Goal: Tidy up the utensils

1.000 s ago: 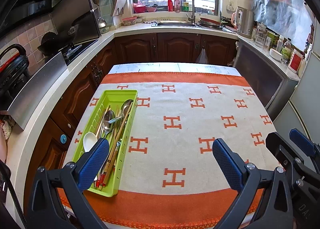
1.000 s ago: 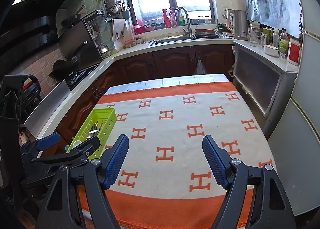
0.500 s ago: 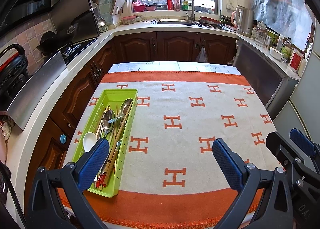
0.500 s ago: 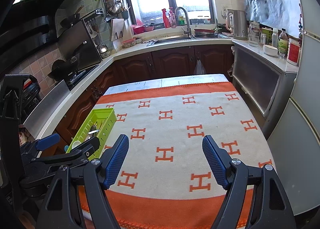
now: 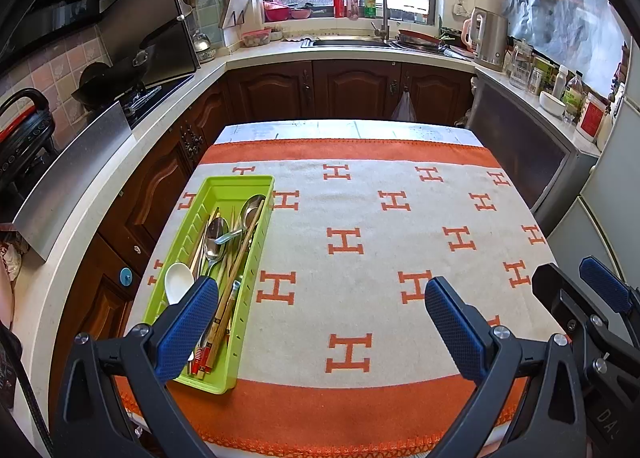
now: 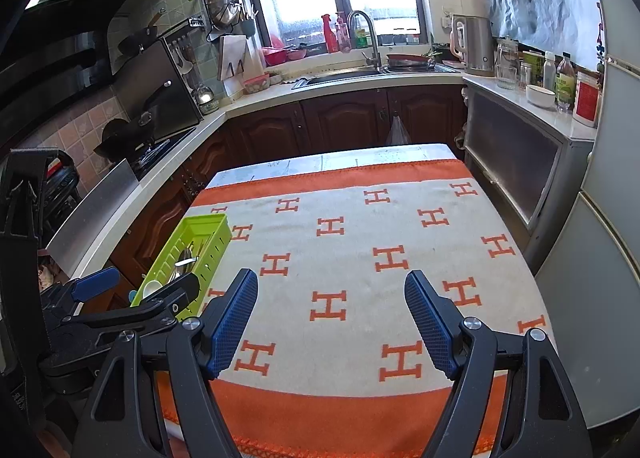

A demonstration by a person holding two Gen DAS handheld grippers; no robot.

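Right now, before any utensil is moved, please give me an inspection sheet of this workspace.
Surface: table under a cream cloth with orange H marks and orange borders, lying flat.
Job's things: long lime-green plastic tray at the cloth's left edge, holding metal spoons, a white spoon and wooden chopsticks, mixed together.
Clutter: nothing seen on the cloth beside the tray.
Grippers: left gripper and right gripper open, empty, above the near edge.
Cables: nothing seen.
Surroundings: kitchen counters, sink, steel kettle.
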